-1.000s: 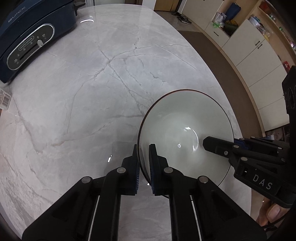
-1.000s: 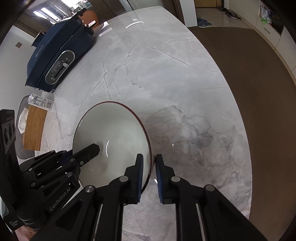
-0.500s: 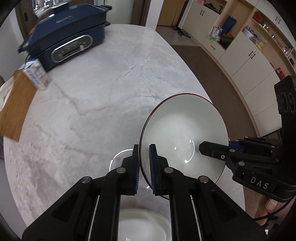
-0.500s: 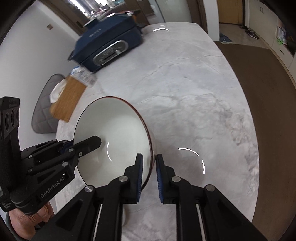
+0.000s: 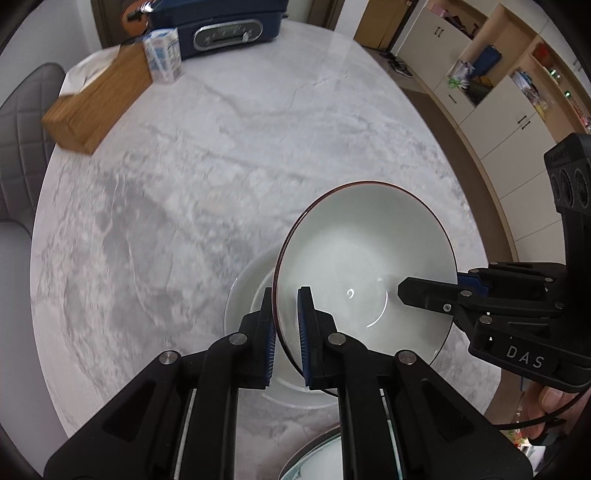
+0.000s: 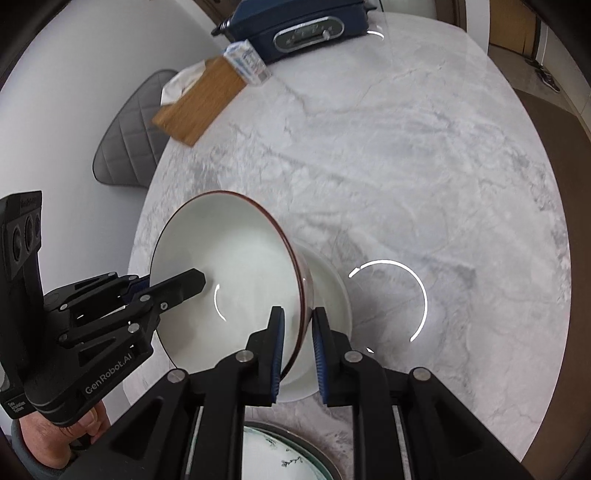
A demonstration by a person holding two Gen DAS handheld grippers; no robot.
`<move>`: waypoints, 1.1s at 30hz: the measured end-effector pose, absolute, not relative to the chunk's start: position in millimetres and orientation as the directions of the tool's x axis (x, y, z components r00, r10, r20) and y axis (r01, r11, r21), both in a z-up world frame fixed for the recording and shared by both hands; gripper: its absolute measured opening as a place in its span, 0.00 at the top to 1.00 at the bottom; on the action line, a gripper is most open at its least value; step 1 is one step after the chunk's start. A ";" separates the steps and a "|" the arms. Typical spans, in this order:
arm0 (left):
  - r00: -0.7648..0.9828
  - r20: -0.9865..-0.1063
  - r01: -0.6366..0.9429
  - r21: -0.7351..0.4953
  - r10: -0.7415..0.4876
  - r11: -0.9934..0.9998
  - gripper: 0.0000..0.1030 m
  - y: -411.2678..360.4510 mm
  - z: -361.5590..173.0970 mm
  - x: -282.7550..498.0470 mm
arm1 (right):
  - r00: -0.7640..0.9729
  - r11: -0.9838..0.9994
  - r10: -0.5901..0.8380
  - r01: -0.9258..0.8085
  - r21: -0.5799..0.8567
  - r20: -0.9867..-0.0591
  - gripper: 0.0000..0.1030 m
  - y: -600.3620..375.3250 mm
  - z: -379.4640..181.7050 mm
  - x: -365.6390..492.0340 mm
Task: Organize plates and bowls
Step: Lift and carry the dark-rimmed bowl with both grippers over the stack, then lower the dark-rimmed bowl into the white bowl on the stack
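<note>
Red-rimmed bowl held from both sides above a white bowl on the desk

The left gripper (image 5: 285, 325) is clamped on the near-left rim of the red-rimmed bowl (image 5: 364, 258), and the right gripper (image 6: 298, 345) pinches the opposite rim, one finger inside and one outside each time (a two-sided hold likely chosen because a wide, smooth bowl would pivot in a single pinch). The bowl hangs tilted above the white bowl (image 5: 247, 291) on the marble desk (image 5: 221, 155), seemingly lined up for nesting. A patterned plate (image 6: 280, 458) lies at the near edge; a wooden board (image 5: 94, 105) and blue appliance (image 5: 221, 26) sit well apart at the far side.
</note>
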State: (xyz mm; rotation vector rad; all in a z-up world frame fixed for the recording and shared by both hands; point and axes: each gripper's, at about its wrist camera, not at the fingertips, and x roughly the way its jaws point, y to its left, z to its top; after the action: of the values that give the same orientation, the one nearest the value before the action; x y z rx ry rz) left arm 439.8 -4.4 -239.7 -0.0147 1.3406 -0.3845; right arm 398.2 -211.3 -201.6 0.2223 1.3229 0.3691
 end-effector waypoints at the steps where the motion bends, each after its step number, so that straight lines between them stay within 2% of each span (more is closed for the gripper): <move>1: 0.166 -0.947 0.260 -0.228 -0.276 0.938 0.92 -2.6 -244.5 434.0 | 0.190 0.923 0.381 -0.138 0.360 -0.905 0.83 -208.2 -205.4 395.6; 9: 0.116 -0.960 0.247 -0.219 -0.253 0.944 0.92 -2.9 -279.0 423.4 | 0.147 0.935 0.346 -0.135 0.328 -0.927 0.83 -197.6 -226.5 385.1; 20: 0.096 -0.966 0.240 -0.211 -0.240 0.948 0.91 -6.1 -296.3 427.7 | 0.138 0.948 0.300 -0.154 0.279 -0.944 0.83 -193.3 -235.5 392.8; 22: 0.097 -0.965 0.237 -0.214 -0.242 0.948 0.91 -6.2 -296.3 427.7 | 0.141 0.953 0.275 -0.174 0.250 -0.951 0.83 -188.9 -234.3 392.1; 27: 0.103 -0.964 0.227 -0.217 -0.245 0.949 0.89 -4.8 -295.3 429.3 | 0.189 0.958 0.129 -0.277 0.073 -0.973 0.83 -166.4 -230.2 385.6; 33: 0.104 -0.964 0.222 -0.217 -0.245 0.950 0.88 -3.5 -295.2 431.6 | 0.169 0.955 0.107 -0.293 0.053 -0.980 0.79 -164.2 -233.8 388.4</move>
State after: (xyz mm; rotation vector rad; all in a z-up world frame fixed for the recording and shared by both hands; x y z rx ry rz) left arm 431.6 -3.5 -295.2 -0.0188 1.4257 -0.3442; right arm 388.4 -164.2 -233.8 -0.1608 1.3733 0.2861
